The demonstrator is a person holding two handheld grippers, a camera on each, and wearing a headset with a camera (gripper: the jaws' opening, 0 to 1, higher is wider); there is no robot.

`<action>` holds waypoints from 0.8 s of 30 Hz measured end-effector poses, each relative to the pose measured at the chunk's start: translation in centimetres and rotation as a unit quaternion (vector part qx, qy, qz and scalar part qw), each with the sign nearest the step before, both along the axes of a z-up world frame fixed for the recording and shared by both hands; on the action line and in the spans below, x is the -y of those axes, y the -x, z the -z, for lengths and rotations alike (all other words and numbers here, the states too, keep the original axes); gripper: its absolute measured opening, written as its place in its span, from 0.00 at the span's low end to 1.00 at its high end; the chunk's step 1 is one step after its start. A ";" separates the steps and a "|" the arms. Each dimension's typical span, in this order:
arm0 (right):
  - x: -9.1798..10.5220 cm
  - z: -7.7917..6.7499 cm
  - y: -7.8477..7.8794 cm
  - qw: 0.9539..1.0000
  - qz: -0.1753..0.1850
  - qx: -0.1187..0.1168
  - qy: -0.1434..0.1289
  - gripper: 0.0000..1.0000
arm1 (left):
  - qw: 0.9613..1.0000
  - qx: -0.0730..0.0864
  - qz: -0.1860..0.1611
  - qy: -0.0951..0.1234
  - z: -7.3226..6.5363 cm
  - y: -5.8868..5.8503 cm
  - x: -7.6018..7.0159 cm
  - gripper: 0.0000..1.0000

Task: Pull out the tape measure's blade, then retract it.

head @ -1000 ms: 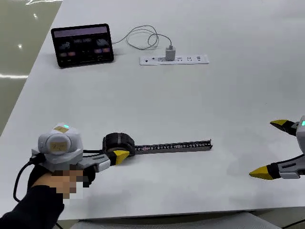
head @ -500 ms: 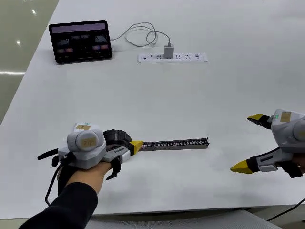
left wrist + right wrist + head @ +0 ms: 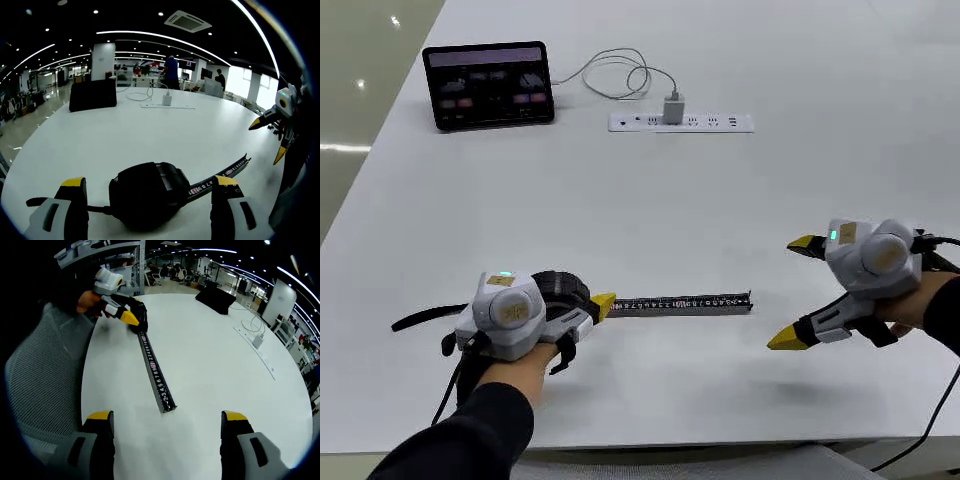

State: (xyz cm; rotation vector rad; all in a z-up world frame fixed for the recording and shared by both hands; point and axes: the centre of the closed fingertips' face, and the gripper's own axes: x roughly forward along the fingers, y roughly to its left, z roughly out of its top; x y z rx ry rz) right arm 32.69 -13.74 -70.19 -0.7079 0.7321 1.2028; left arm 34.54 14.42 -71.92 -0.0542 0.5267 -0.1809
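Observation:
A black tape measure point(image 3: 558, 288) lies on the white table point(image 3: 720, 200), its blade point(image 3: 680, 302) pulled out to the right and flat on the surface. My left gripper point(image 3: 585, 292) is open, with its yellow-tipped jaws on either side of the case point(image 3: 150, 192) and a small gap at each side. The blade point(image 3: 230, 170) runs off to the right past the jaw. My right gripper point(image 3: 794, 291) is open just right of the blade's end hook point(image 3: 749, 298), not touching it. In the right gripper view the blade point(image 3: 155, 372) points away from the open gripper point(image 3: 167, 416) toward the case point(image 3: 140, 322).
A dark tablet point(image 3: 488, 85) stands at the back left. A white power strip point(image 3: 682, 122) with a charger and a looped cable point(image 3: 620, 75) lies behind the work area. The table's front edge point(image 3: 670, 445) is close to both hands. A grey mesh chair point(image 3: 45, 380) sits beside the table.
My left gripper has moved right, so its jaws now stand around the case. The right gripper has come left toward the blade's end. The blade's length looks unchanged.

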 end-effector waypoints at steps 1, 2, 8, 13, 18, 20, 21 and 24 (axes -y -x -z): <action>-0.1 0.2 0.0 1.000 -0.007 -0.002 0.005 0.80 | 1.000 0.001 0.004 -0.004 0.1 0.0 0.1 1.00; -0.3 0.5 -0.2 1.000 -0.008 -0.007 0.004 0.78 | 1.000 0.008 0.008 -0.009 -0.1 0.0 0.3 1.00; -0.7 2.1 -0.6 0.998 -0.043 -0.029 0.025 0.66 | 1.000 0.010 0.009 -0.010 -0.1 -0.1 0.1 1.00; -0.9 3.0 -1.1 0.997 -0.058 -0.034 0.036 0.51 | 1.000 0.008 0.008 -0.006 0.1 0.0 0.1 1.00; -0.9 4.0 -1.5 0.996 -0.056 -0.047 0.042 0.32 | 1.000 0.004 0.008 -0.002 0.3 0.0 0.2 1.00; -1.2 4.1 -1.4 0.996 -0.058 -0.054 0.039 0.25 | 1.000 0.004 0.008 -0.001 0.3 0.1 0.2 1.00; -1.3 4.1 -1.3 0.996 -0.059 -0.055 0.040 0.23 | 1.000 0.004 0.009 0.000 0.3 0.1 0.3 1.00; -1.6 4.5 -1.0 0.995 -0.068 -0.055 0.046 0.20 | 1.000 -0.002 0.010 0.001 0.6 0.2 0.3 0.99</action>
